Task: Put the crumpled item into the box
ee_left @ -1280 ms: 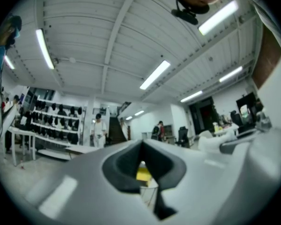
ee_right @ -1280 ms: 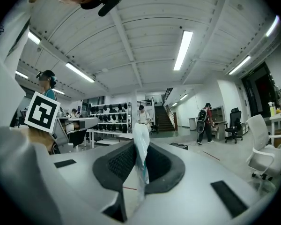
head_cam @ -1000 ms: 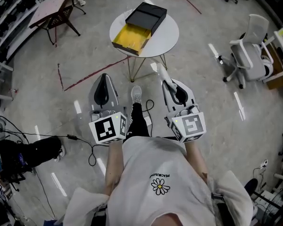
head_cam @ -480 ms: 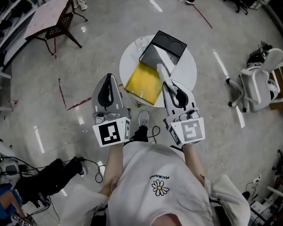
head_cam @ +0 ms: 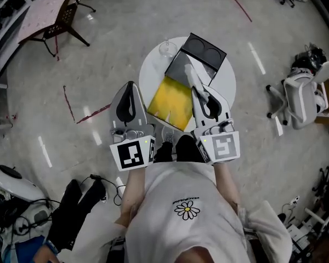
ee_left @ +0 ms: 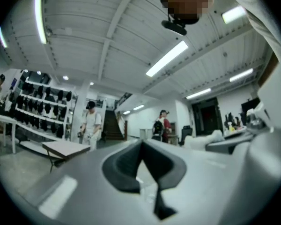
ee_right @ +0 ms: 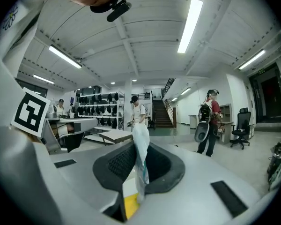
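A box stands on a round white table [head_cam: 149, 73]; its yellow tray [head_cam: 172, 100] is pulled out of a black sleeve [head_cam: 204, 51]. My right gripper [head_cam: 197, 88] hangs over the tray's right edge, shut on a crumpled white item [head_cam: 192, 73] that sticks out past its tips toward the sleeve. In the right gripper view the item [ee_right: 141, 156] stands pinched between the jaws of that gripper [ee_right: 139, 144], with yellow showing beneath. My left gripper [head_cam: 131, 84] hovers at the table's left edge, shut and empty; its own view [ee_left: 141, 143] looks out level across the room.
A clear glass [head_cam: 165, 48] stands on the table's far left. An office chair [head_cam: 304, 95] is to the right, a pink table [head_cam: 46, 7] at the far left, a dark bag and cables [head_cam: 71, 212] on the floor behind. Several people [ee_right: 210, 121] stand far off.
The person has walked up to the table. Both grippers, earlier over bare floor short of it, now reach over its near edge, the right one over the yellow tray.
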